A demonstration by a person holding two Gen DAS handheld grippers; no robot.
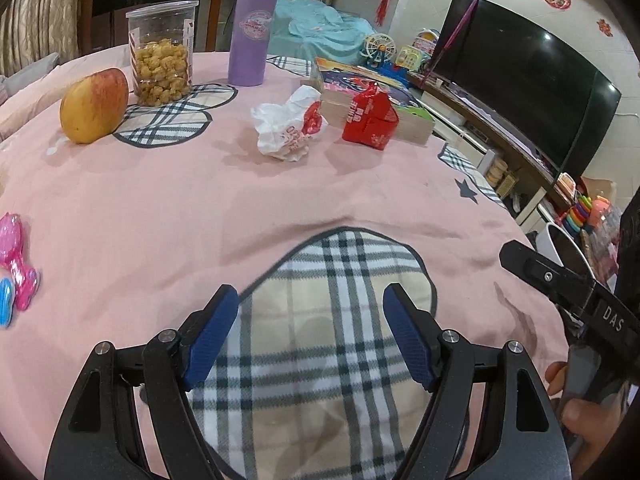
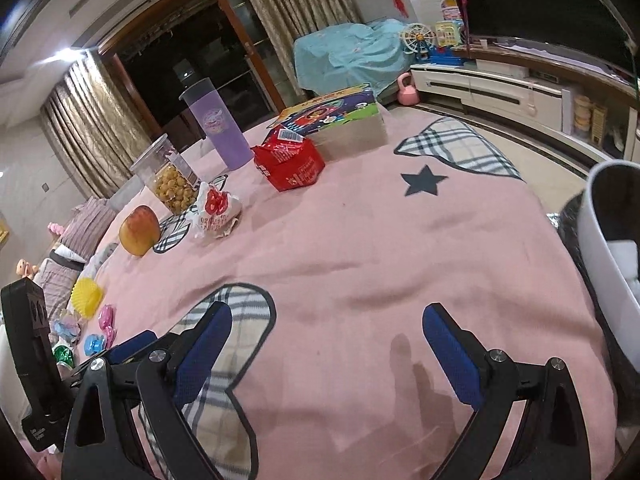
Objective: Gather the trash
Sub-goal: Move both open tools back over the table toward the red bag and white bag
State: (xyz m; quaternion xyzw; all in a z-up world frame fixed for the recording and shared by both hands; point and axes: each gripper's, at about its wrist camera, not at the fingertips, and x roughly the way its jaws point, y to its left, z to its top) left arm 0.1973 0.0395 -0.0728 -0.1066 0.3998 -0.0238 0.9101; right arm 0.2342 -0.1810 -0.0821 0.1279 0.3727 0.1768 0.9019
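Note:
A crumpled white wrapper point(image 1: 286, 126) with red print lies on the pink tablecloth point(image 1: 160, 208), far ahead of my left gripper point(image 1: 310, 300); it also shows in the right wrist view point(image 2: 216, 210). A red snack bag point(image 1: 370, 120) sits beside it, seen too in the right wrist view point(image 2: 290, 162). My left gripper is open and empty above a plaid patch. My right gripper point(image 2: 326, 318) is open and empty over the cloth. A white bin point(image 2: 608, 264) stands at the table's right edge, with its rim in the left wrist view point(image 1: 550, 240).
An apple point(image 1: 94, 106), a clear jar of snacks point(image 1: 162, 54), a purple bottle point(image 1: 252, 32) and a stack of books point(image 1: 384, 92) stand at the far side. Small candy wrappers point(image 2: 96, 328) and a yellow cup point(image 2: 86, 296) lie at the left edge. A TV point(image 1: 528, 76) is at right.

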